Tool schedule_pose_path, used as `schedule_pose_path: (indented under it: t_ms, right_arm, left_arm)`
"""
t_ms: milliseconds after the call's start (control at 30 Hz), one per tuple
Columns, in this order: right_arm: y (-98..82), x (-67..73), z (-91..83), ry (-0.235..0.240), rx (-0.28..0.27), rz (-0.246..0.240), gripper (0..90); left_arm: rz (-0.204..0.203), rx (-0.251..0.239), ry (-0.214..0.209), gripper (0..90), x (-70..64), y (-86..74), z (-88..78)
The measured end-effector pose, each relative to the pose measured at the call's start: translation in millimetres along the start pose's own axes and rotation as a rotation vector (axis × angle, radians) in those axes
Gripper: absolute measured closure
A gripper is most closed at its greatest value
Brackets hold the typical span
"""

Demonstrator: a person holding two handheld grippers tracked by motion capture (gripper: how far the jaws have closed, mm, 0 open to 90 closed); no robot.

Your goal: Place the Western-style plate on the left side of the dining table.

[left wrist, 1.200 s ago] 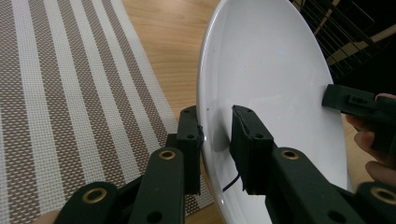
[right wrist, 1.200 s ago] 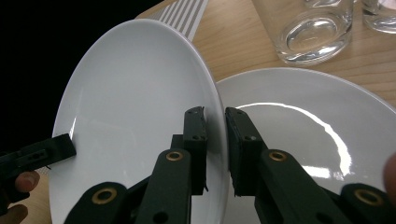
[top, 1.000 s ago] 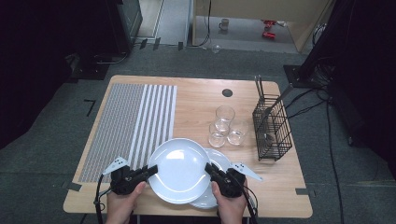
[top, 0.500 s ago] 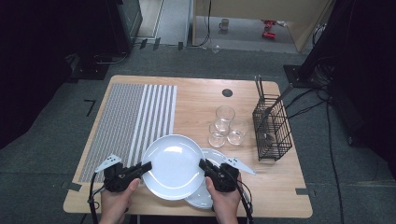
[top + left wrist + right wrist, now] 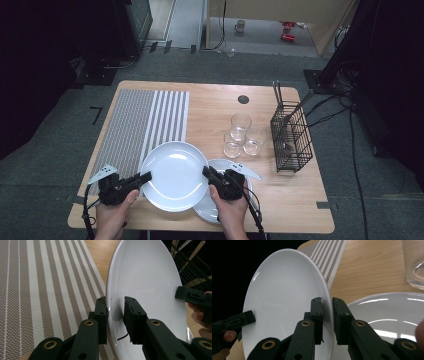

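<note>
Gripping opposite rims, the left gripper (image 5: 145, 176) and right gripper (image 5: 206, 172) hold the white plate (image 5: 175, 175) between them. It hangs above the table's (image 5: 210, 107) near edge, overlapping a second plate (image 5: 220, 212) and the striped mat (image 5: 140, 120).

Wood table (image 5: 210, 102) w/ striped mat (image 5: 135, 125), 3 glasses (image 5: 241, 122), wire basket (image 5: 291, 140), plate (image 5: 220, 212)

A round white ceramic plate (image 5: 175, 175) sits at the near middle of the light wooden table (image 5: 300, 200), gripped at its left rim by the left gripper (image 5: 145, 177) and at its right rim by the right gripper (image 5: 206, 172). A second white plate (image 5: 212, 210) lies beneath and to its right. The grey-and-white striped woven mat (image 5: 140, 125) stretches away on the left. Three clear drinking glasses (image 5: 241, 135) cluster farther back, with a black wire basket (image 5: 291, 137) at their right.
</note>
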State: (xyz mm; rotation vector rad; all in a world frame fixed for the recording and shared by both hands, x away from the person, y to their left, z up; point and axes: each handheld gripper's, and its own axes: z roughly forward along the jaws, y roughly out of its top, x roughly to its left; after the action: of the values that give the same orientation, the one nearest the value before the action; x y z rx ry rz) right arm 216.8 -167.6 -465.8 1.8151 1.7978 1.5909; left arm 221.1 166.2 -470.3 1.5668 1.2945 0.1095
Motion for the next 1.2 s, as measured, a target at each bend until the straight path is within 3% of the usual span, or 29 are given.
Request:
schedule_pose_path:
  t_ms: [1200]
  right_arm:
    - [7.2, 38.3, 41.3, 0.045, 0.035, -0.041, 79.9]
  left_arm:
    - [-0.038, -0.057, 0.033, 75.4, 38.1, 19.5, -30.5]
